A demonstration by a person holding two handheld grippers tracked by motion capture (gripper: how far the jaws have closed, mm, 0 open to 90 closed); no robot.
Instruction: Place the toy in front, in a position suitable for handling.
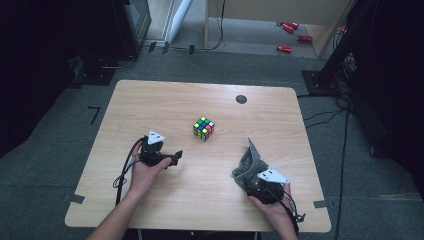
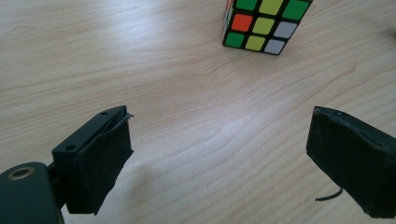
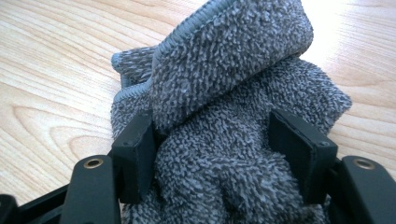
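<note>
On the light wooden table (image 1: 165, 107), the right gripper (image 1: 256, 181) sits near the person's right-hand edge and holds a grey towel (image 1: 250, 162). Its two black jaws are closed against a thick, bunched fold of the terry cloth, one pad pressing each side; the right gripper view shows the towel (image 3: 233, 93) rising between the pads and folding over, with a stitched hem running along its upper edge. Part of the cloth stands up from the tabletop ahead of the gripper in the high view, the rest lies crumpled just in front of the right hand (image 1: 272, 207). The left gripper (image 1: 172, 159) rests low over the table on the opposite side, well apart from the towel. Its jaws are spread wide with nothing between them; bare wood grain shows in the gap in the left gripper view. A scrambled puzzle cube (image 1: 203, 128) stands on the table ahead of the left gripper, near the centre, between the two grippers and farther from the person. The left gripper view shows the cube (image 2: 264, 25) beyond the open jaws, untouched.
</note>
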